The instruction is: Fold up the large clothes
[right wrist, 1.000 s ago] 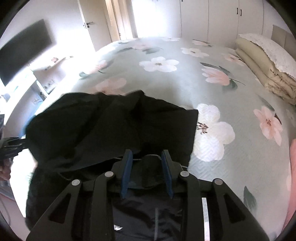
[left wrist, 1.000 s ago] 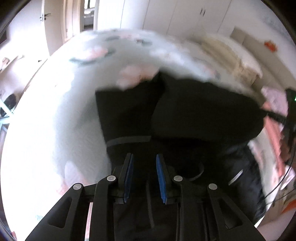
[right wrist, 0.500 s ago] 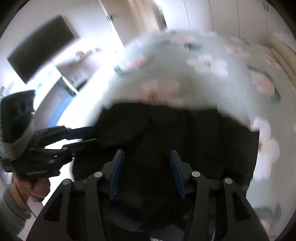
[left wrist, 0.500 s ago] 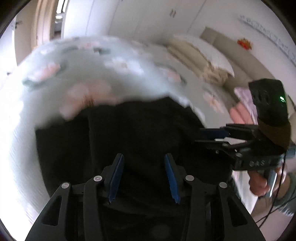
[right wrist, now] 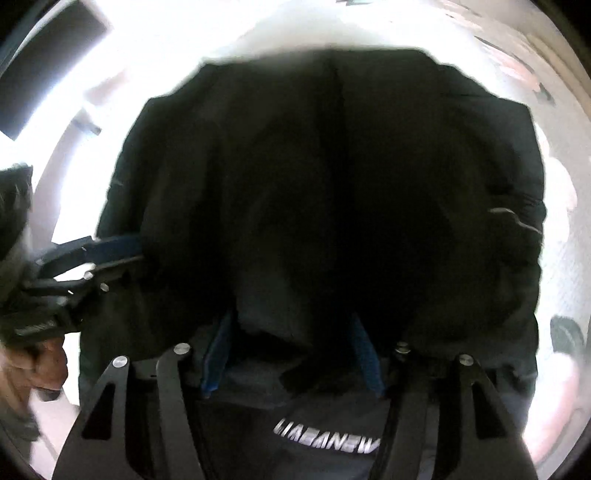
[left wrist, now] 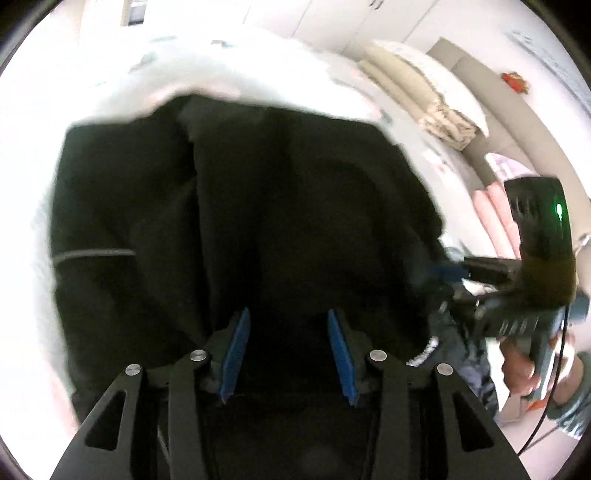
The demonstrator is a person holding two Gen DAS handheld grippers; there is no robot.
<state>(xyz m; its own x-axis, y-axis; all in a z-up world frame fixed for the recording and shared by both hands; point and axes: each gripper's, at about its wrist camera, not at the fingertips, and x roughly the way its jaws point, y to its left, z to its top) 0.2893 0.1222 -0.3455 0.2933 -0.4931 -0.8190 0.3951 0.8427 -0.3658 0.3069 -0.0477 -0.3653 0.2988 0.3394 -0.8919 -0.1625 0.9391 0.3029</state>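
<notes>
Bedding in a pale floral print (left wrist: 258, 74) filled the blurred upper part of the left wrist view, with white cupboard doors (left wrist: 332, 22) beyond it. A black garment (left wrist: 277, 203) lay spread over it, covering the middle of the frame from the left edge of the cloth, where a thin grey stripe (left wrist: 92, 254) crossed it, to the right. The left gripper (left wrist: 287, 354) sat at the bottom centre, its blue pads (left wrist: 236, 350) wide apart over the dark fabric, gripping nothing. At upper right lay a stack of folded beige bedding (left wrist: 424, 99); this view alone showed it. At right, the right gripper (left wrist: 448, 273) reached in from the side, held in a hand (left wrist: 524, 365); its tips met the garment's edge.

The right wrist view showed at upper left a dark screen (right wrist: 48, 70) that the other view lacked. At left the left gripper (right wrist: 122, 247) entered sideways against the cloth. The garment (right wrist: 332, 184) filled the centre, and only here did white lettering (right wrist: 328, 439) appear on it at the bottom. The right gripper's (right wrist: 291, 354) pads stood wide apart, with a fold of cloth draped loosely between them.
</notes>
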